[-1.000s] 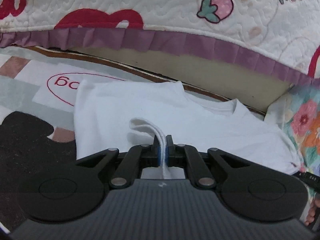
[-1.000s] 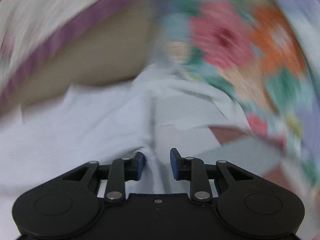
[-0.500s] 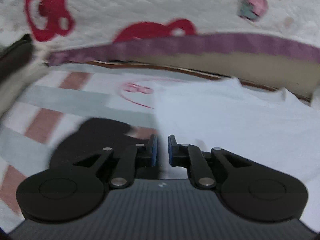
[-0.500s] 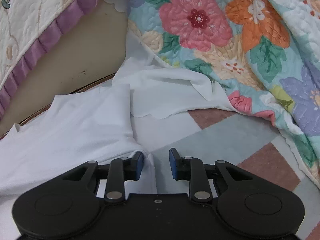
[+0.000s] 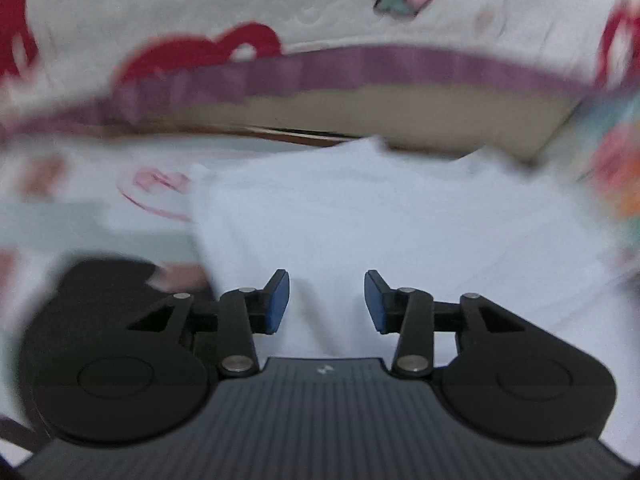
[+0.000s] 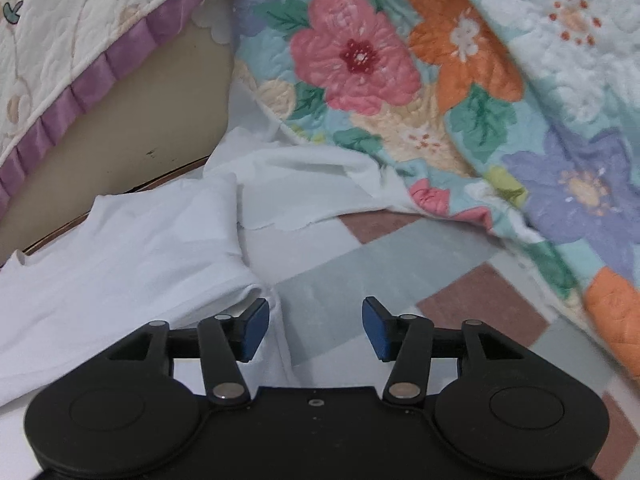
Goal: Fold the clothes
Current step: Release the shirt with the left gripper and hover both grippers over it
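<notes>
- A plain white cotton T-shirt [image 5: 384, 224] lies spread flat on a patchwork floor mat of pale green, white and dusty-pink blocks [image 6: 360, 268], just in front of a beige bed base [image 6: 120, 140].
- In the right wrist view the shirt's [image 6: 132, 256] near edge is rolled into a soft ridge, and one sleeve lies rumpled toward a quilted floral blanket in pink, orange and lilac [image 6: 460, 80].
- A cream quilted bedspread with a purple ruffled hem [image 5: 360, 68] hangs over the bed base beyond the shirt; the left wrist view is smeared by motion blur.
- The left tongs [image 5: 326, 300] are released, blue pads wide apart, hovering over the white fabric and gripping nothing.
- The right tongs [image 6: 314, 330] are likewise spread wide and hold nothing; the left-hand pad [image 6: 254, 330] sits just beside the shirt's rolled edge, though contact cannot be told, and the other pad is over bare mat.
- A dark patch of the mat [image 5: 108, 280] shows to the left of the shirt.
</notes>
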